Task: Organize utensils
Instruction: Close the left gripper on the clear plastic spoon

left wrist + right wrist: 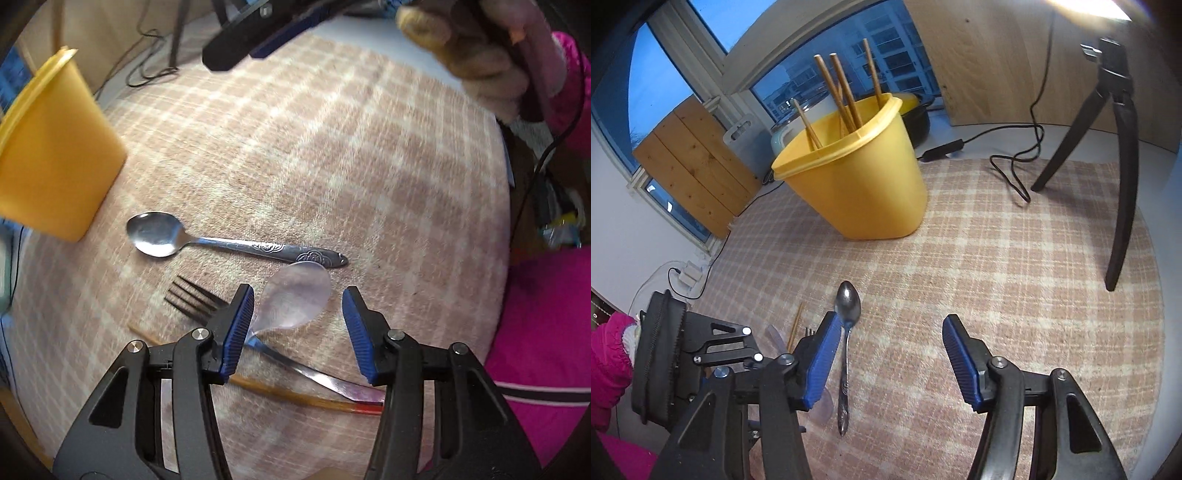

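Note:
A steel spoon (173, 238) lies on the checked cloth; it also shows in the right wrist view (847, 314). A clear plastic spoon (295, 301), a black fork (192, 299) and a brown chopstick (280, 391) lie crossed just under my left gripper (299, 325), which is open and empty above them. The yellow holder (857, 181) stands on the cloth with several chopsticks (842, 92) in it; its side shows in the left wrist view (51, 162). My right gripper (890, 354) is open and empty, with the steel spoon beside its left finger.
A black tripod (1119, 155) stands at the right of the cloth, with a black cable (1015, 173) lying beside it. The person's pink sleeve (546, 354) is along the table's right edge. The left gripper's body (683, 362) is close to my right gripper's left side.

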Demonstrator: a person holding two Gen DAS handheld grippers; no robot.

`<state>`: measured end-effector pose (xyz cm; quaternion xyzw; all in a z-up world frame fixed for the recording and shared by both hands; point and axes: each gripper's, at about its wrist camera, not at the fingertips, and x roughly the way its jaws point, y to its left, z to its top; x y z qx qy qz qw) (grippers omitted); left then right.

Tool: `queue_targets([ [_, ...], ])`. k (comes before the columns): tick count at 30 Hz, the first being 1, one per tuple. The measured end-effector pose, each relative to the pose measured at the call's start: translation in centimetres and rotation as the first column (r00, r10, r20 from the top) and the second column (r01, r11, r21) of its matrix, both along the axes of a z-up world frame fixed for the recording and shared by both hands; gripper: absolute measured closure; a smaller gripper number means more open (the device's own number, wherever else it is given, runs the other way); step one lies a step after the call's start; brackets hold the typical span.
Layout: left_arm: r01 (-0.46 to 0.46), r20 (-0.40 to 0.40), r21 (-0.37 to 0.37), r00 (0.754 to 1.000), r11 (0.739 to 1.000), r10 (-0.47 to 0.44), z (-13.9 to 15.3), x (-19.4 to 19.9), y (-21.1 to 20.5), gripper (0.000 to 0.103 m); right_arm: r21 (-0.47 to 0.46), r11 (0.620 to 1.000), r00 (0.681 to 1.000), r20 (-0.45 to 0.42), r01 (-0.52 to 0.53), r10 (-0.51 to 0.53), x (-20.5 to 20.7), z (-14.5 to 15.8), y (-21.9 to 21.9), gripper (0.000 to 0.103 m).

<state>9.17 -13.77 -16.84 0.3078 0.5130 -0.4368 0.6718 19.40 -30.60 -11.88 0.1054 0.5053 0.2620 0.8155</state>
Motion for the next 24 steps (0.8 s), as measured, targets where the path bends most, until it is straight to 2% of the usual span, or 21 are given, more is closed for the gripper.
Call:
queue_targets([
  [5,0.047,0.006,0.049,0.999,0.998,-0.047,-1.3,0.1,-0.9,0.052,0.001,1.000,1.000,-0.008,0.025,-0.025,-0.5,-0.2,-0.8,0.042],
  [11,0.033,0.018,0.041,0.999,0.999,-0.034,-1.8,0.6,-0.8,0.052,-0.003,1.000,0.999,-0.020,0.027,-0.028,-0.4,-0.4,-0.6,0.044],
  [13,0.019,0.017,0.031,1.000,0.999,-0.020,-2.0,1.2,-0.6,0.056,-0.005,1.000,0.999,-0.023,0.025,-0.025,-0.1,-0.5,-0.3,0.045],
  [14,0.003,0.013,0.020,1.000,1.000,-0.003,-2.0,1.5,-0.4,0.059,-0.003,1.000,0.999,-0.025,0.022,-0.022,0.1,-0.6,-0.1,0.046],
  [19,-0.102,-0.010,-0.040,0.995,0.994,0.102,-1.8,3.3,1.8,0.059,-0.003,1.000,0.999,-0.035,-0.009,0.009,1.2,-1.1,1.5,0.049],
  [24,-0.249,-0.048,-0.120,0.968,0.961,0.244,-1.6,5.4,4.7,0.060,0.017,0.999,0.997,-0.071,-0.043,0.045,2.6,-2.0,3.8,0.060],
])
